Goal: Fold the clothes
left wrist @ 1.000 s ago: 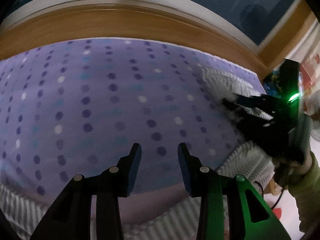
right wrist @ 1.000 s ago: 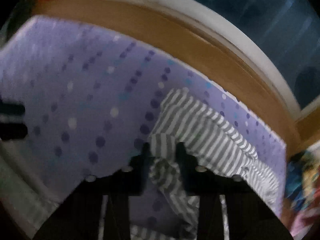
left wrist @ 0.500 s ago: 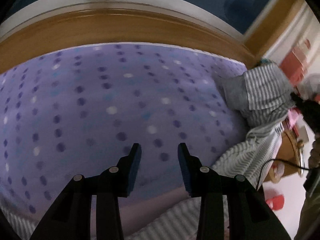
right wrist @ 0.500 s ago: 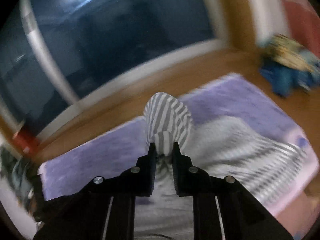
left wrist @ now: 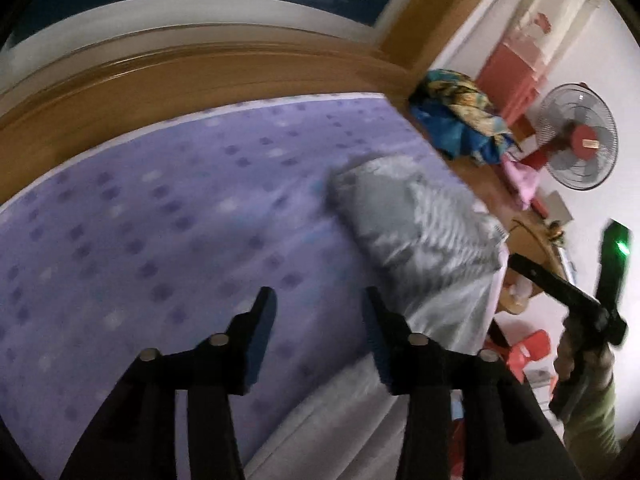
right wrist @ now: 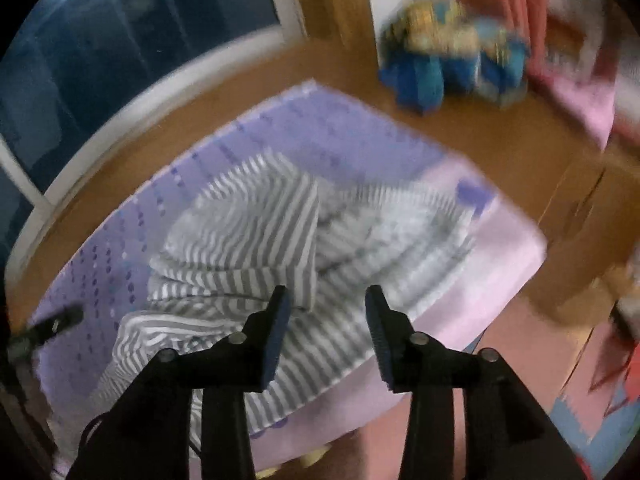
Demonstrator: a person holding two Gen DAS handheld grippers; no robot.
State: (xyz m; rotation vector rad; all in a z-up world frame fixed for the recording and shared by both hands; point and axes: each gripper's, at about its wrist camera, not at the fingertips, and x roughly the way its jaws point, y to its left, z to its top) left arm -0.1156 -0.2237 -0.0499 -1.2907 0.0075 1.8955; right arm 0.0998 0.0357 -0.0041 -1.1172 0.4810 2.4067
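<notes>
The striped garment (right wrist: 256,248) lies on the mattress (right wrist: 340,132), toward its near right corner. Beyond the mattress's far right corner a heap of cloth (right wrist: 448,64) sits on the wooden floor (right wrist: 500,152), and a fan (left wrist: 576,136) stands further right.

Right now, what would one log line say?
striped garment: bunched on dotted purple cover | left gripper: opening, empty | right gripper: opening, empty

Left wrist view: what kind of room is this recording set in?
Most likely a bedroom at home, at night. A purple dotted sheet covers a bed-like pad on a wooden platform under a dark window; a striped garment lies on it, a fan alongside.
</notes>
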